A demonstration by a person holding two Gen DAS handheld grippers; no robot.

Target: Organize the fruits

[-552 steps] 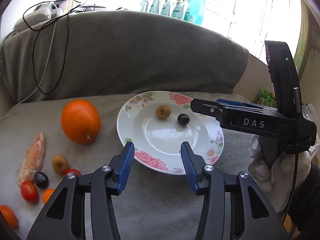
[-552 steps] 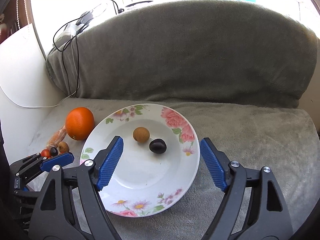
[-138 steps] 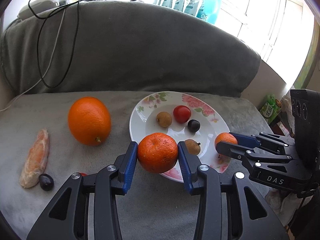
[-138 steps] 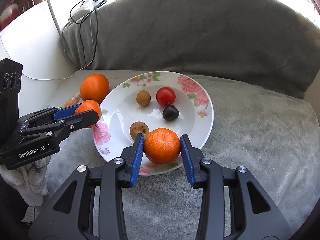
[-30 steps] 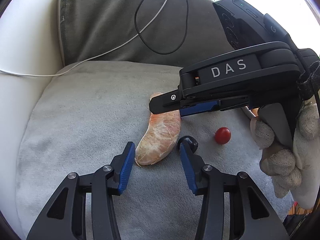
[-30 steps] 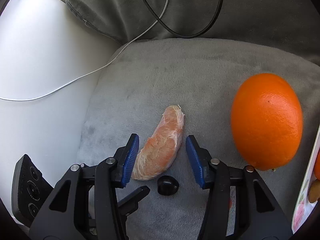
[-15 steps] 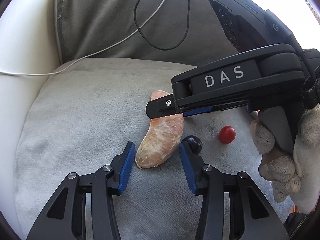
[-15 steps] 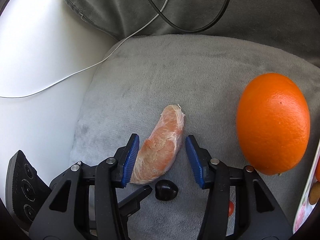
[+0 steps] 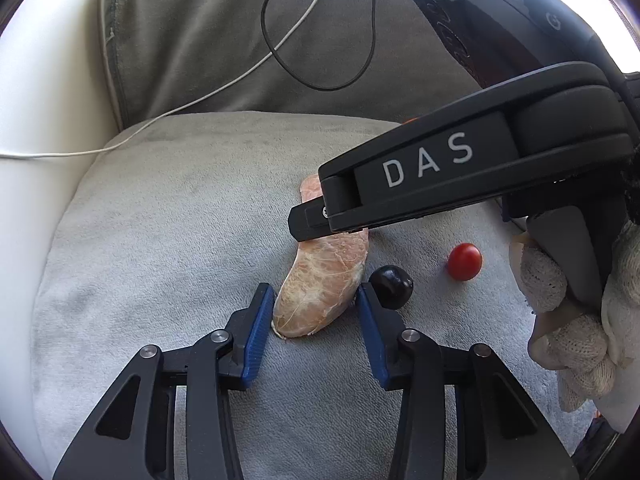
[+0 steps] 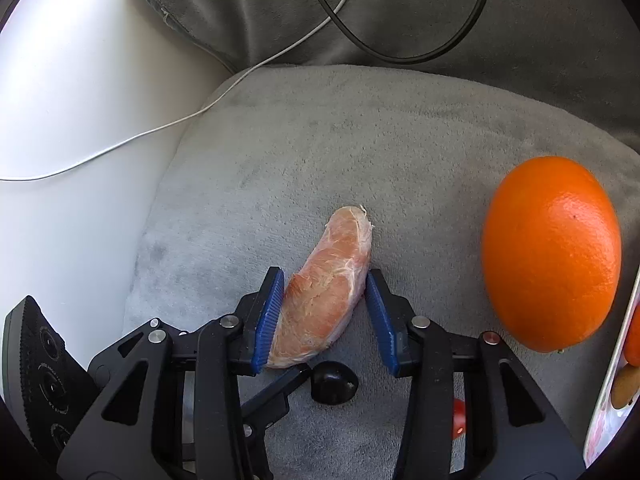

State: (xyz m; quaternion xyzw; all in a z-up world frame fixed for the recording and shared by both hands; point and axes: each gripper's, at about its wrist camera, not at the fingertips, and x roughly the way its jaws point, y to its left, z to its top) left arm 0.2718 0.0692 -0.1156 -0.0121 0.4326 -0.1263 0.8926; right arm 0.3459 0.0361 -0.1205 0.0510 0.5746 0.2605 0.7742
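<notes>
A peeled orange segment (image 9: 320,280) (image 10: 328,292) lies on the grey cushion (image 9: 180,220). My left gripper (image 9: 314,304) straddles its near end; the jaws are closing and the pads stand just clear of it. My right gripper (image 10: 324,300) reaches over from the right side and straddles the segment's middle. Its jaws are closing too, and both blue pads touch the fruit. In the left wrist view that gripper (image 9: 316,226) hides the segment's far half. A dark grape (image 9: 391,287) (image 10: 334,386) rests against my left gripper's right finger.
A red cherry tomato (image 9: 464,261) lies to the right of the grape. A big orange (image 10: 552,252) sits further right, beside the floral plate's rim (image 10: 612,392). White and black cables (image 9: 320,40) hang over the backrest. A white armrest (image 10: 80,120) bounds the left.
Both pairs of jaws have narrowed around the segment. The right gripper has slid forward and down, so the segment now fills the gap between its pads.
</notes>
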